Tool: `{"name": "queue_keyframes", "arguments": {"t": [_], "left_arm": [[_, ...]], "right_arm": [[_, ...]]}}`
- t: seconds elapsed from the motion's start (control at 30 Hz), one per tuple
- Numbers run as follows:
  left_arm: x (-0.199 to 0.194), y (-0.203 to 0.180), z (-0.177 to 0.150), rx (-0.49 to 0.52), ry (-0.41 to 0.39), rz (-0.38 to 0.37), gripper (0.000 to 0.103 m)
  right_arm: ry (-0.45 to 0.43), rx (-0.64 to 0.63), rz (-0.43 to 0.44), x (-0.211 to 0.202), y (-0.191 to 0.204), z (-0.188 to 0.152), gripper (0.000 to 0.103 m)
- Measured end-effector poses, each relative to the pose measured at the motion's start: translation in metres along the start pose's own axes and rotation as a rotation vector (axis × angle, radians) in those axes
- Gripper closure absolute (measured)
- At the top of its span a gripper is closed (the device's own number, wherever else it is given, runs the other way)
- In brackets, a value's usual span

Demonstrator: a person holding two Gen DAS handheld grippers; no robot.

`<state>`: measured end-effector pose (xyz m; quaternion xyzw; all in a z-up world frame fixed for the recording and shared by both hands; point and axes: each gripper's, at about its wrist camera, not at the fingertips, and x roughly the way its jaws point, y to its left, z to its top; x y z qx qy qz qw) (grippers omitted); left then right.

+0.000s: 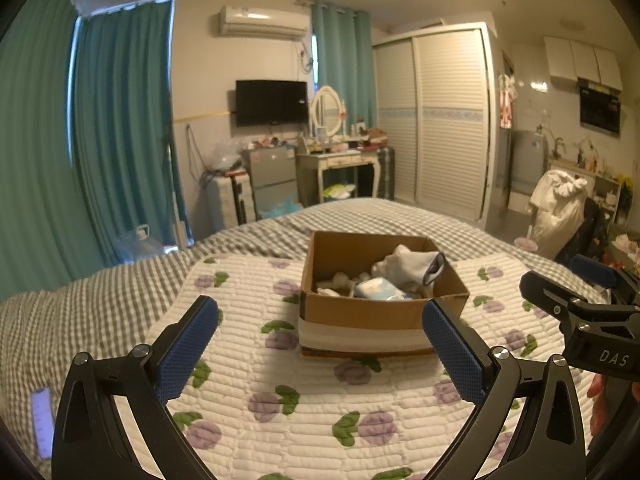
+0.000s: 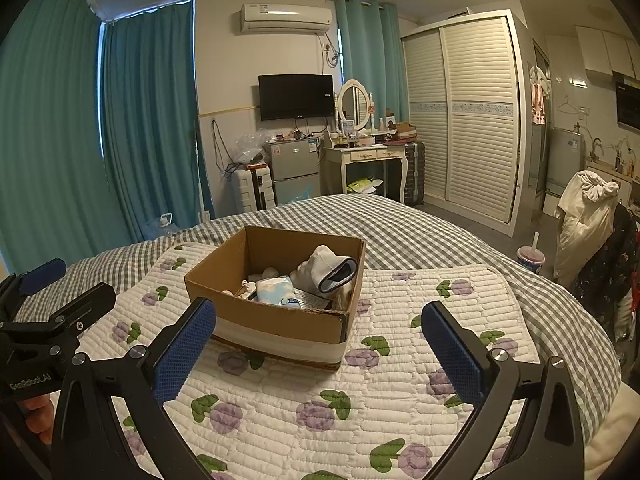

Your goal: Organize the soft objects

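- I am holding my left gripper (image 1: 320,316) above the flowered quilt (image 1: 248,384), its blue-padded fingers (image 1: 188,352) standing wide apart with nothing between them.
- My right gripper (image 2: 318,316) is hovering the same way, spread wide and carrying nothing; it is also showing at the right edge of the left wrist view, cut off by the frame.
- A cardboard box (image 2: 276,320) is sitting on the quilt ahead of both grippers, its top open and a white band running round its base.
- A white sock with a grey cuff (image 2: 330,270) is lying inside the box, leaning against the far right wall and rising above the rim.
- A pale blue pack (image 2: 276,290) is lying in the middle of the box, partly hidden by the near wall; I cannot read what is printed on it.
- Small white pieces (image 1: 340,280) are showing in the left part of the box, too blurred and too hidden for me to say what they are.
- The quilt is lying on a grey checked bedspread (image 2: 420,232) that is running out of sight at both sides.
- A glowing flat thing (image 1: 43,420) is lying at the lower left of the left wrist view, partly cut by the lens edge; it is too blurred to identify.
- A television (image 2: 296,97) is hanging on the far wall between teal curtains (image 2: 148,120).
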<state>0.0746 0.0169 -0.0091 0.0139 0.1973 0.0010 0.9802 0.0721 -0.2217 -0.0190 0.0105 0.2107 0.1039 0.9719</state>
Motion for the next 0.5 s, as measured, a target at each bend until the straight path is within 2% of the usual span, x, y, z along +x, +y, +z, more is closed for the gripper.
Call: {"name": "queue_keyframes", "arguments": {"t": [0.5], "left_arm": [[0.0019,0.0013,0.0007,0.007,-0.001,0.004,0.0]], "right_arm": [[0.005,0.003,0.001,0.0022,0.0004,-0.0025,0.0]]}}
